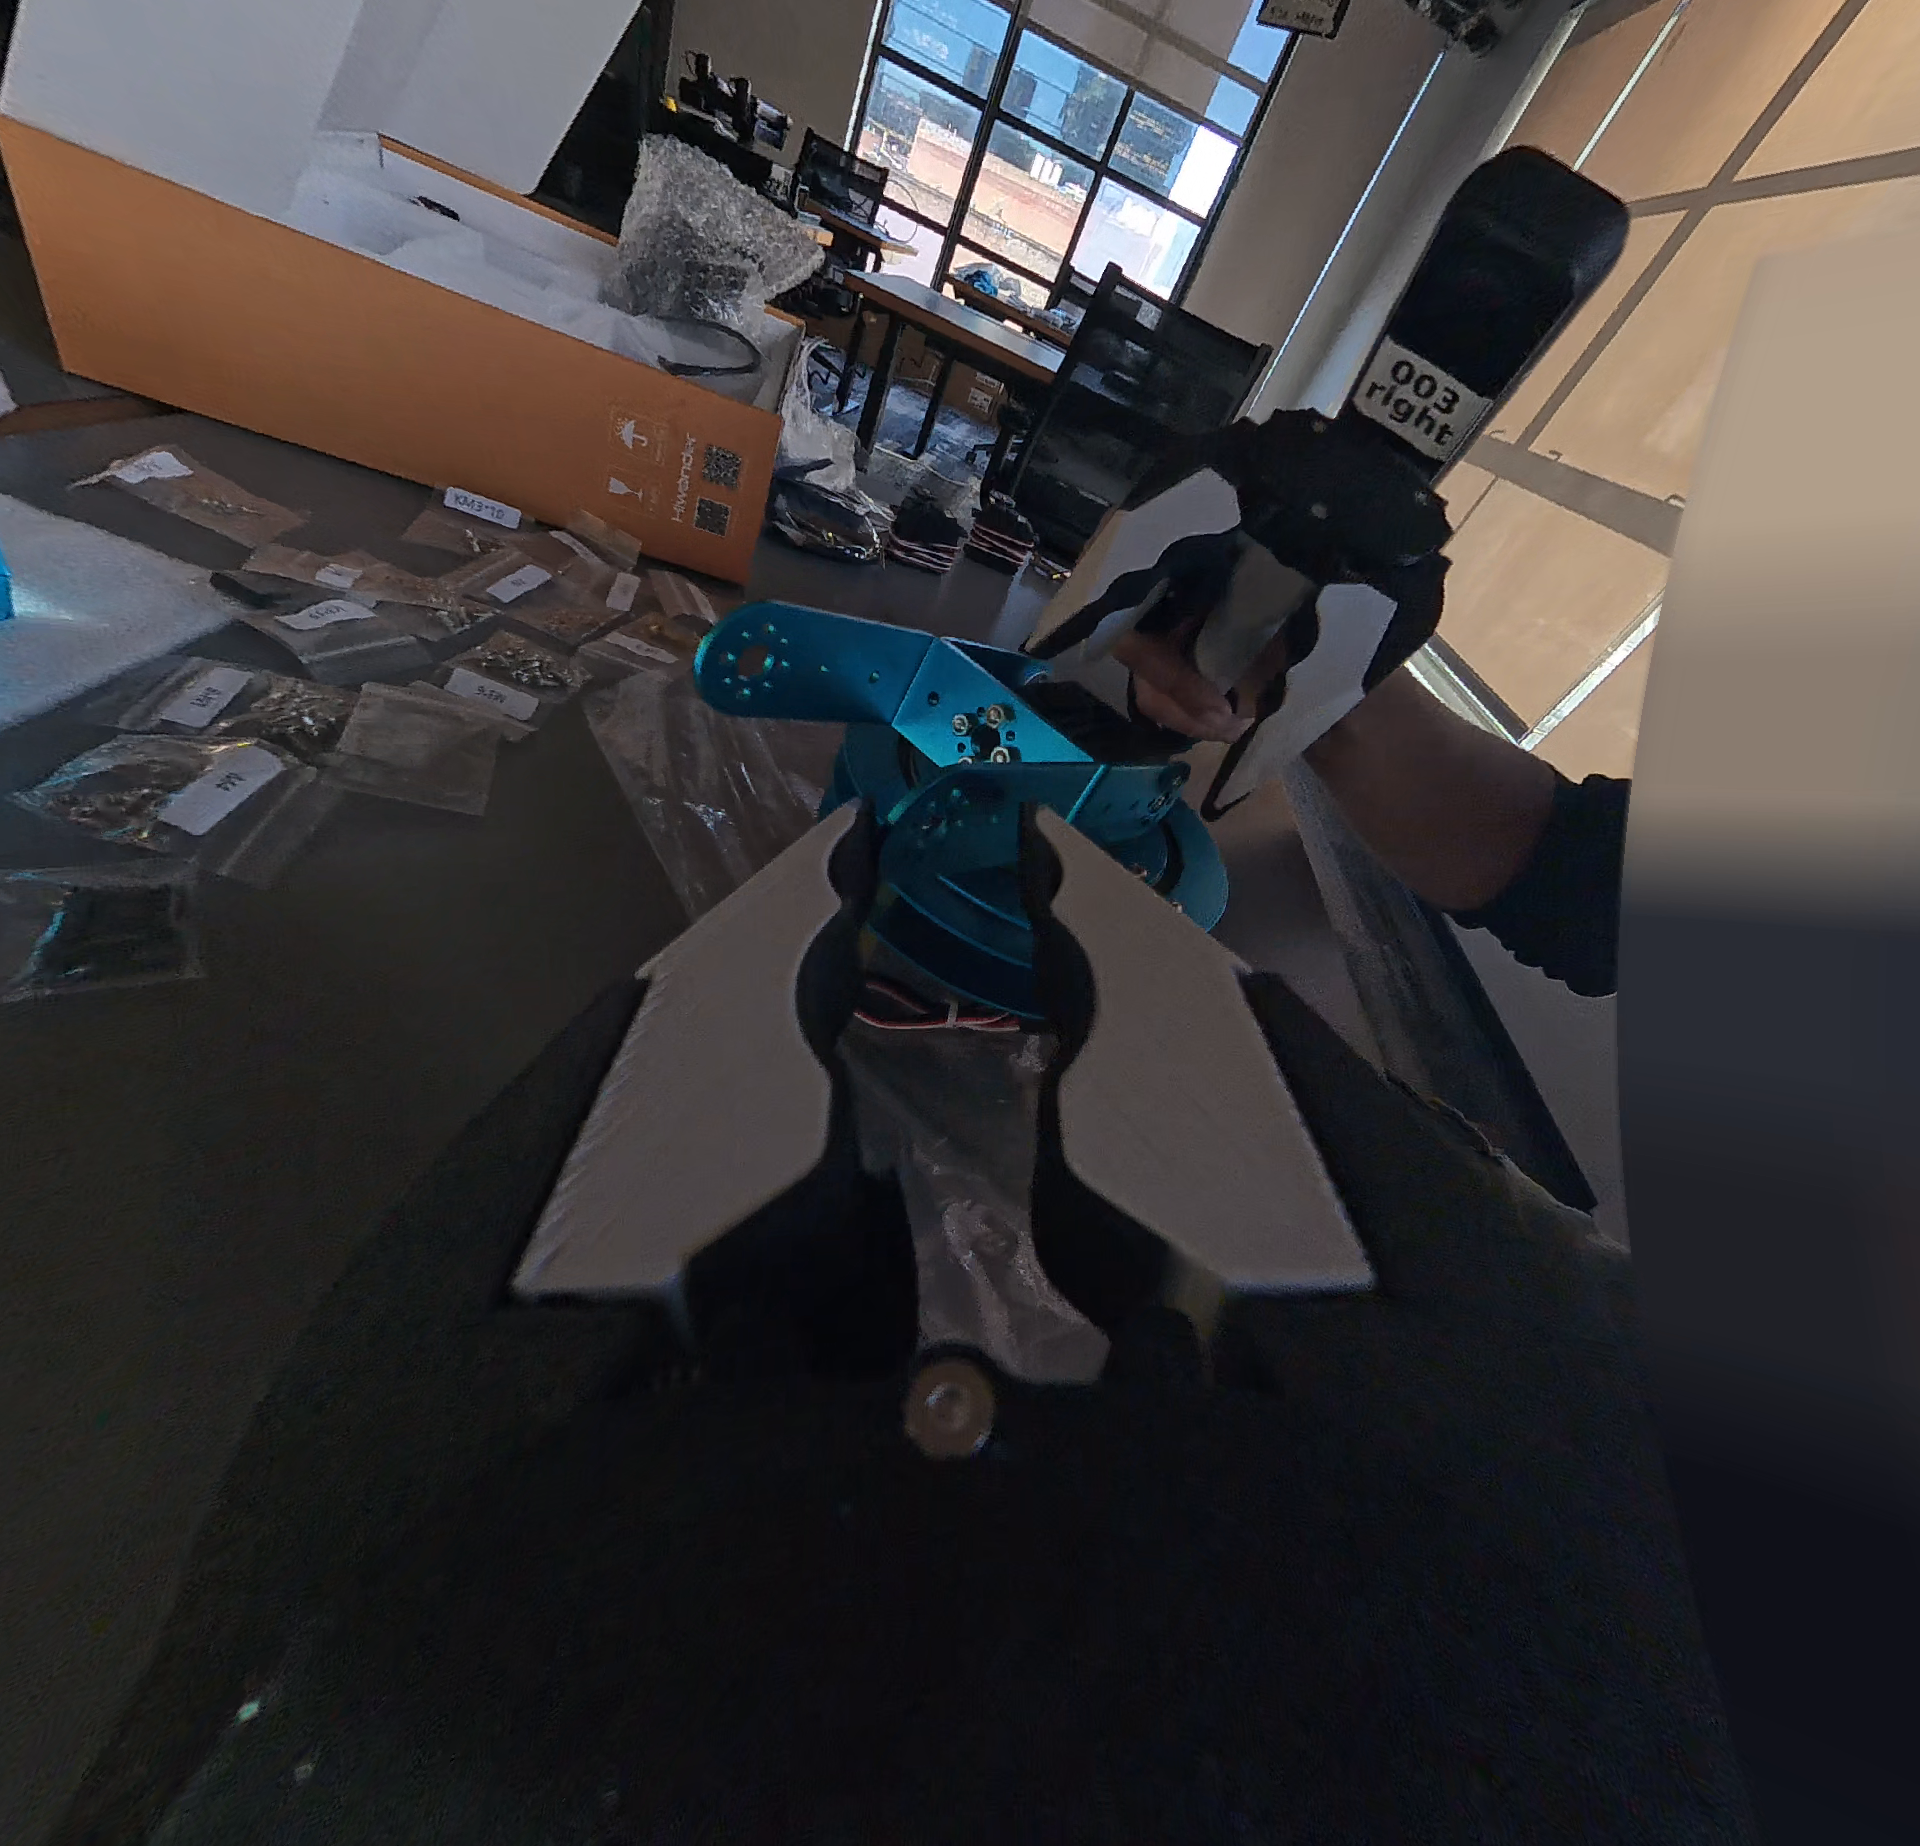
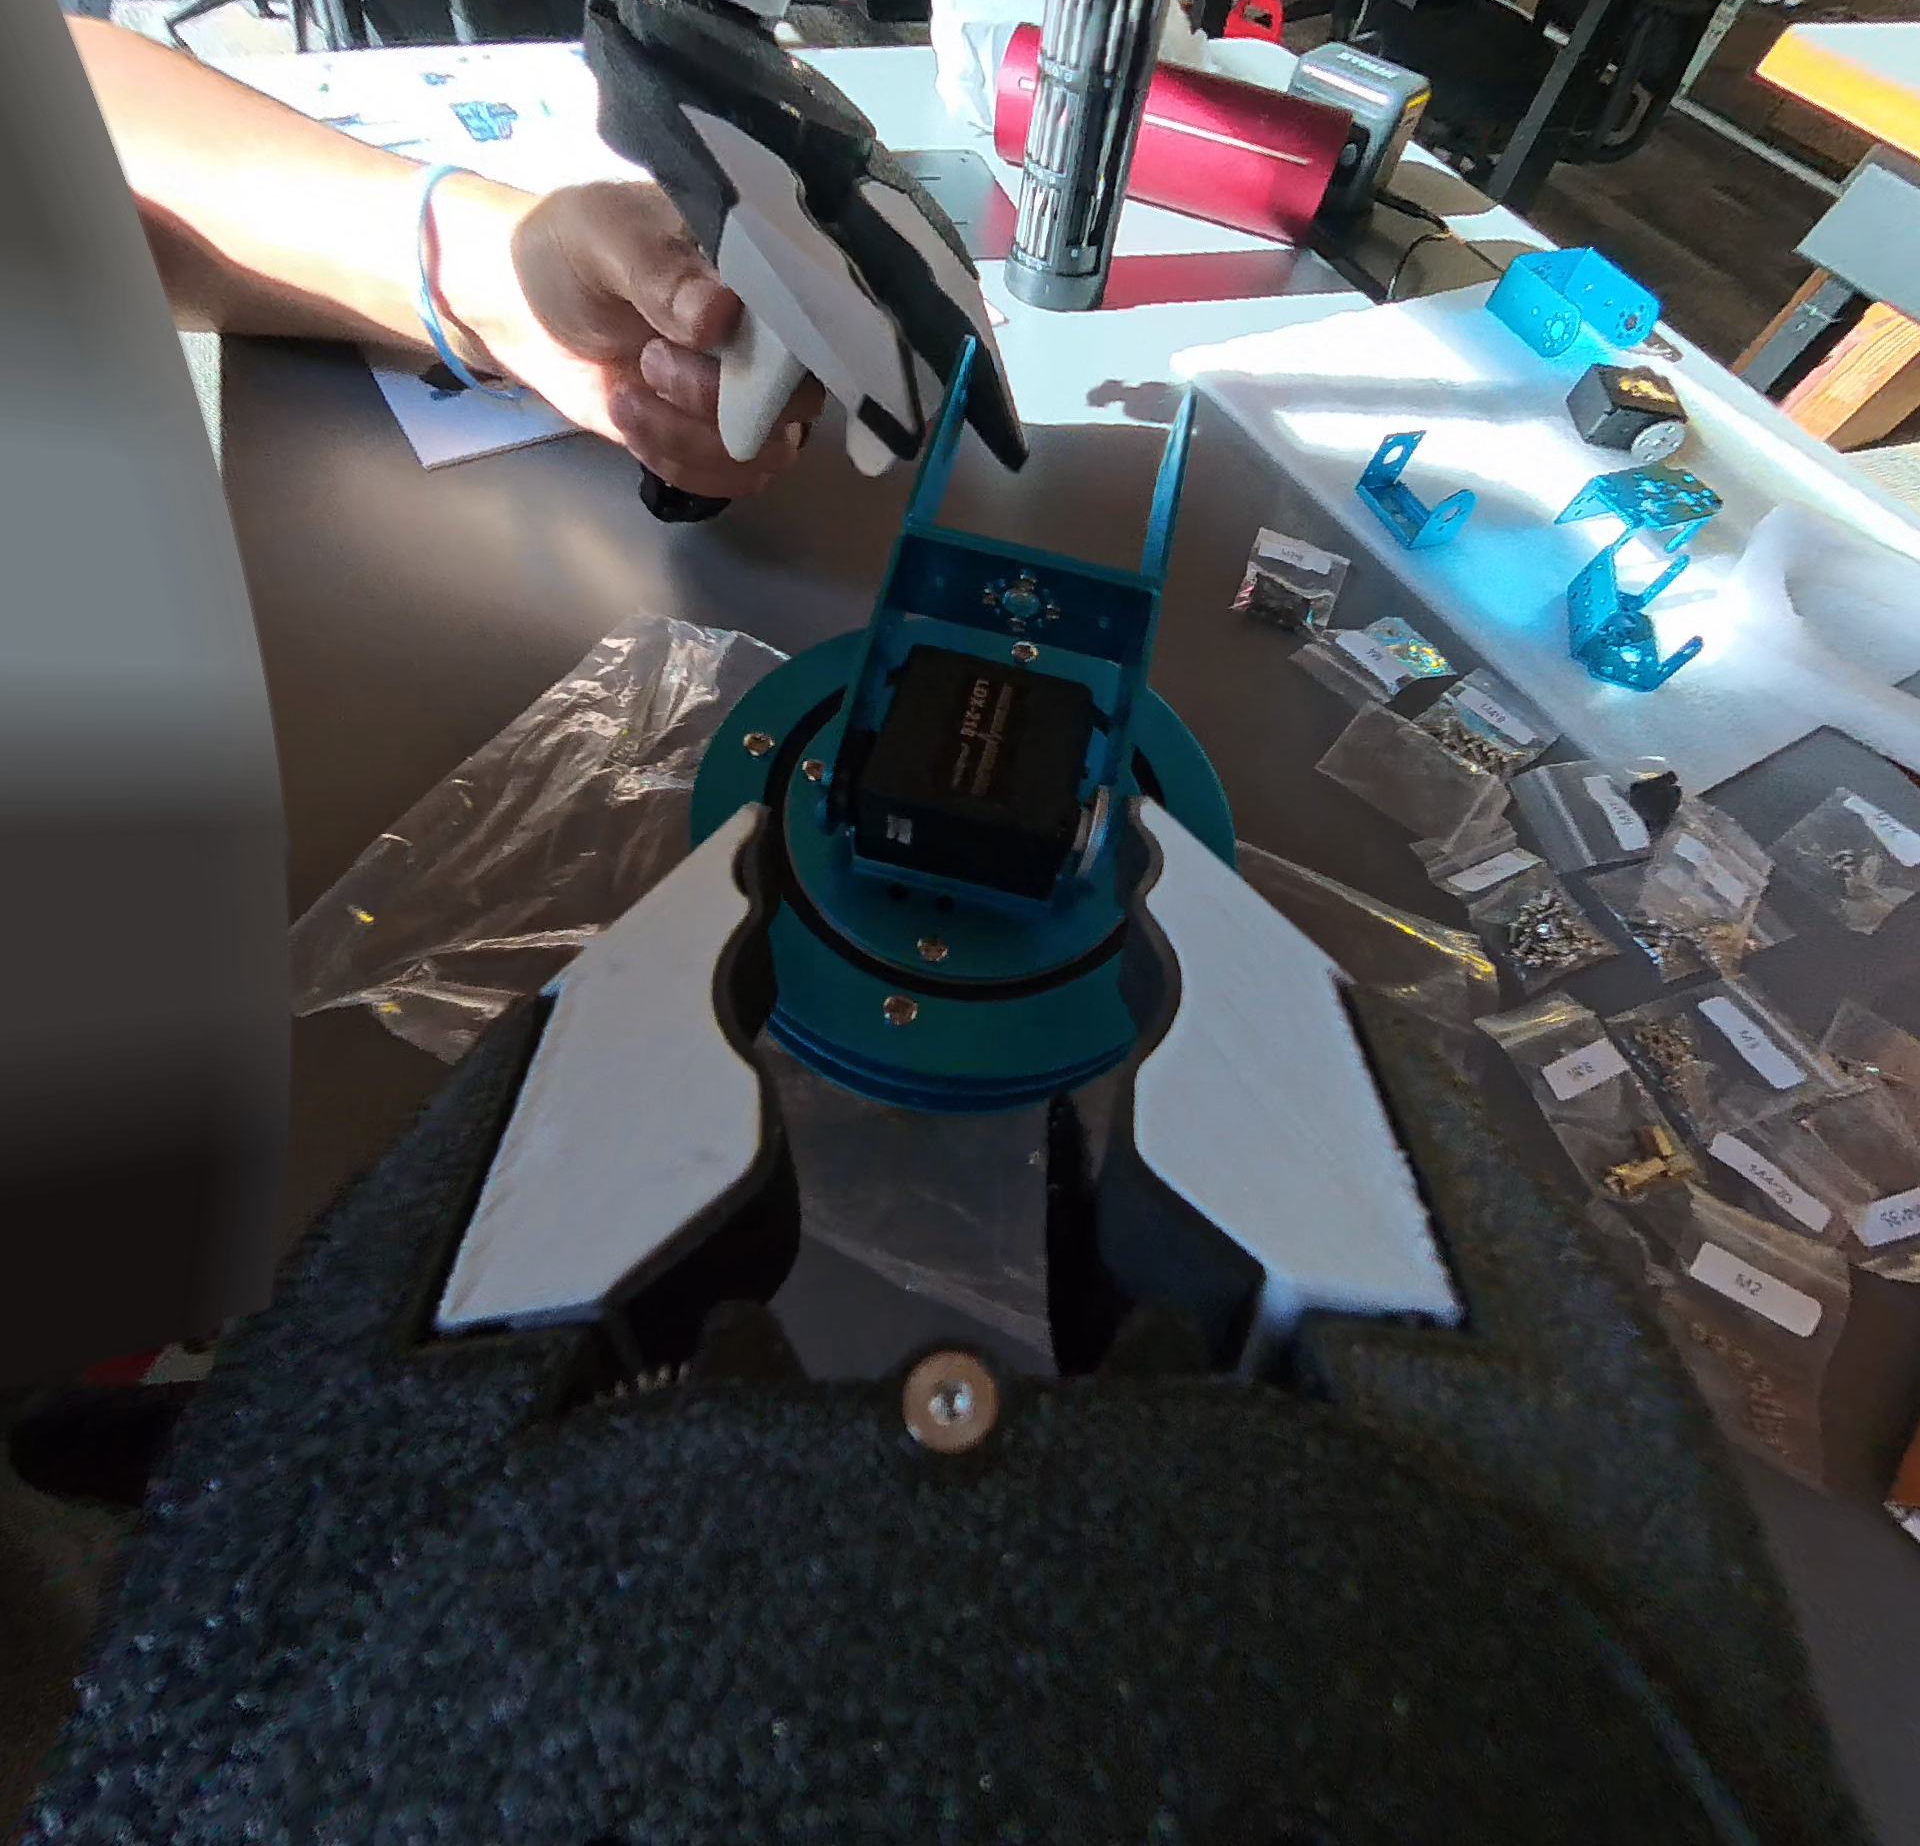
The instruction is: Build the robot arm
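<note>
On the dark grey tabletop (image 2: pixel 416 653), at centre, stands a teal anodised-metal turntable base (image 2: pixel 961 1007) carrying a black servo block (image 2: pixel 971 778) in a blue U-shaped metal bracket (image 2: pixel 1023 591), all resting on a crumpled clear plastic bag (image 2: pixel 499 820); reading left to right in the right wrist view: a bare hand (image 2: pixel 613 310) holds the left gripper (image 2: pixel 940 451), its white fingers nearly together about the tip of the bracket's left upright, though whether they actually pinch it cannot be told; next, the right gripper (image 2: pixel 945 830), spread wide and holding nothing, its fingertips (image 2: pixel 727 861) flanking the turntable's rim without visible contact; farther right, small labelled bags of screws (image 2: pixel 1558 923) and loose blue brackets (image 2: pixel 1631 570) on a white foam sheet (image 2: pixel 1351 414). Handling, as judged: the assembly looks rigid, fairly dense and smooth-skinned, so likely to slip on its plastic; the thin uprights may flex; the grooved turntable rim seems the soundest place to grip.
</note>
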{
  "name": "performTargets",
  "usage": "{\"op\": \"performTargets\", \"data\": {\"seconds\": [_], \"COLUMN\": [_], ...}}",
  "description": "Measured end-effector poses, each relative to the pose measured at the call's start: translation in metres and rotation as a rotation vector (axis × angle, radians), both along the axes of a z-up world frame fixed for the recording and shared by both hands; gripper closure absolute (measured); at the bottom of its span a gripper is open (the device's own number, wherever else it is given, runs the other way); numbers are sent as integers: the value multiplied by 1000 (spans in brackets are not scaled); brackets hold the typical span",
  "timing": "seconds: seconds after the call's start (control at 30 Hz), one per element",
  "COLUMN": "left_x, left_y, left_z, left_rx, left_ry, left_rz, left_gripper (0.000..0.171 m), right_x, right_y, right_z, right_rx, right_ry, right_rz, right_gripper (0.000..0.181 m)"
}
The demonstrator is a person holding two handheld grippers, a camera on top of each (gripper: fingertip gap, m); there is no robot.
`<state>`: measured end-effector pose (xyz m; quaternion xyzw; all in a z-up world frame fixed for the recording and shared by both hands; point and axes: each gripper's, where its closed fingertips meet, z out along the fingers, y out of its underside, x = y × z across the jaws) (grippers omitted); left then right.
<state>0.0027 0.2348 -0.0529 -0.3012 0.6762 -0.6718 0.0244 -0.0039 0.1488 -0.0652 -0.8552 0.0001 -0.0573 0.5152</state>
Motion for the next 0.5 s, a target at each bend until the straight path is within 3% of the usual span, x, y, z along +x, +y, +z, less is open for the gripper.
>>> {"op": "performTargets", "data": {"seconds": [0.03,0.5], "left_x": [1,1], "left_y": [0,-1], "left_z": [-2,-2], "left_rx": [4,22], "left_ry": [0,-17], "left_rz": [3,14], "left_gripper": [148,149], "right_x": [1,3], "right_y": [1,0], "right_z": [0,-3], "right_rx": [-1,-54], "right_ry": [-19,-53], "right_rz": [-10,-39], "right_gripper": [119,123]}}
